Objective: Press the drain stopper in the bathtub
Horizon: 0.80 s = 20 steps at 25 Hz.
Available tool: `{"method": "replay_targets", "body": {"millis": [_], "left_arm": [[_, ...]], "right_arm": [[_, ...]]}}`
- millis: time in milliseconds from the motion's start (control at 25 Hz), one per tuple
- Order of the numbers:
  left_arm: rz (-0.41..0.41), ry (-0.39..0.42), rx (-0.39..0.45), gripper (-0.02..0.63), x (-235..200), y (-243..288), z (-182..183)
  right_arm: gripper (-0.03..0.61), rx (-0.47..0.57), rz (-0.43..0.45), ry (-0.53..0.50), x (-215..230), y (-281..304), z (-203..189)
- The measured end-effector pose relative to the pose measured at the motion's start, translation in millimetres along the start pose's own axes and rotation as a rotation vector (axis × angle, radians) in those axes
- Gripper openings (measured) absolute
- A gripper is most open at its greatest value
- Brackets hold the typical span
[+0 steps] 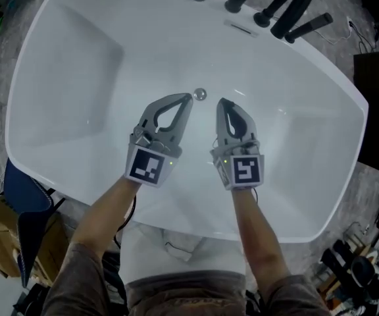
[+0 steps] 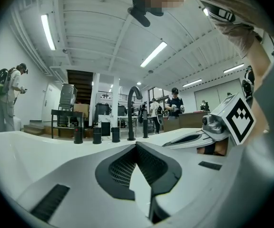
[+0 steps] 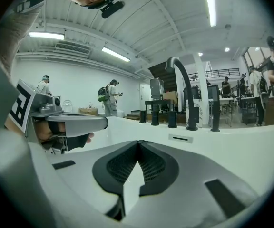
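Grey plastic jaws of the left gripper (image 1: 188, 99) met at their tips with nothing between them, and the right gripper (image 1: 222, 102) was likewise closed and empty. Just beyond and between the two tips lay the small round chrome drain stopper (image 1: 200, 94), on the floor of the white oval bathtub (image 1: 71, 64). The step looked like the approach. Next, one closed tip would need lowering squarely onto the stopper and pushing straight down.
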<state>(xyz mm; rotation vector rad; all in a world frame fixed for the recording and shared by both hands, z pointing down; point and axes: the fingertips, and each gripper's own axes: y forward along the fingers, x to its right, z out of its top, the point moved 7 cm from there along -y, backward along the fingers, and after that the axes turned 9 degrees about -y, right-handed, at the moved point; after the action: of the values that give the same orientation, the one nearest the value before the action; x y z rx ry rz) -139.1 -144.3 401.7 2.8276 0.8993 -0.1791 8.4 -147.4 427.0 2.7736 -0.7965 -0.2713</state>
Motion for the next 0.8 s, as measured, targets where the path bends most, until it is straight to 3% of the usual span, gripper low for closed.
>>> {"method": "replay_targets", "body": {"millis": [800], "left_arm": [[-0.019,0.0,-0.002,0.003,-34.3,12.8,-102.4]], "right_arm": [[0.0,-0.04,0.003,0.02,-24.4,45.4,-108.0]]}}
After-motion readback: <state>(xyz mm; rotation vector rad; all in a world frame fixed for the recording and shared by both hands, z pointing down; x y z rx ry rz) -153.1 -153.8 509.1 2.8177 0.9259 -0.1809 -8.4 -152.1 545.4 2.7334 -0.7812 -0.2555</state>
